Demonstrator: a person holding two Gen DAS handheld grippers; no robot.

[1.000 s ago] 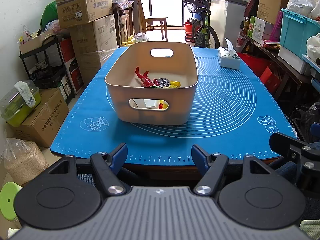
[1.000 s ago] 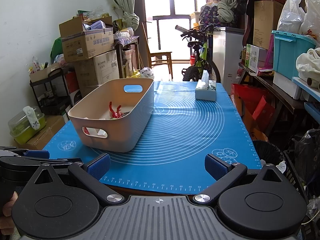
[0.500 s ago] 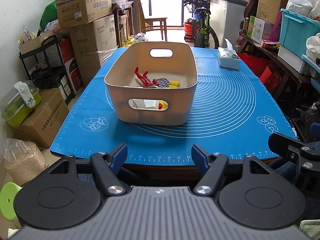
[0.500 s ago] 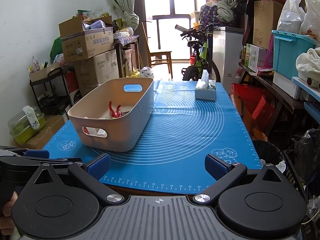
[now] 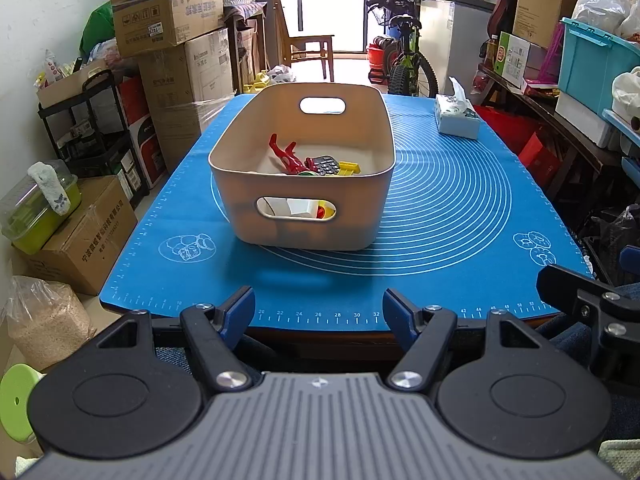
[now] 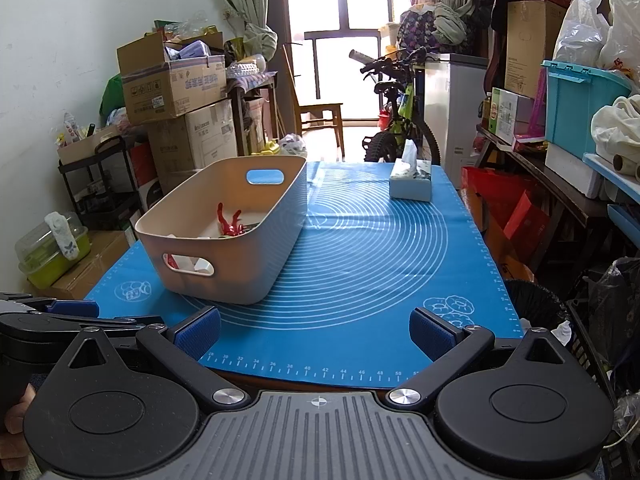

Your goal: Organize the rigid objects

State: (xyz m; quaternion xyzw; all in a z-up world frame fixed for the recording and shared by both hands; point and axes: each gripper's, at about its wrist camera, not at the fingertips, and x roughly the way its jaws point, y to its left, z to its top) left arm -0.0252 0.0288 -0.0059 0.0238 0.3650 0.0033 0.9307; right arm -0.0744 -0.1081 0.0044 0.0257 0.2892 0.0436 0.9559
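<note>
Resting on the blue silicone mat (image 5: 460,208) over the counter, the beige plastic bin (image 5: 304,216) of small toys is faced by the left gripper (image 5: 319,314) and right gripper (image 6: 315,332), jaws apart and empty.

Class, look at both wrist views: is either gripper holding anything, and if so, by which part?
Nothing is held. The left gripper and the right gripper both stand open at the near edge of the blue mat, with the beige bin untouched beyond them.
</note>
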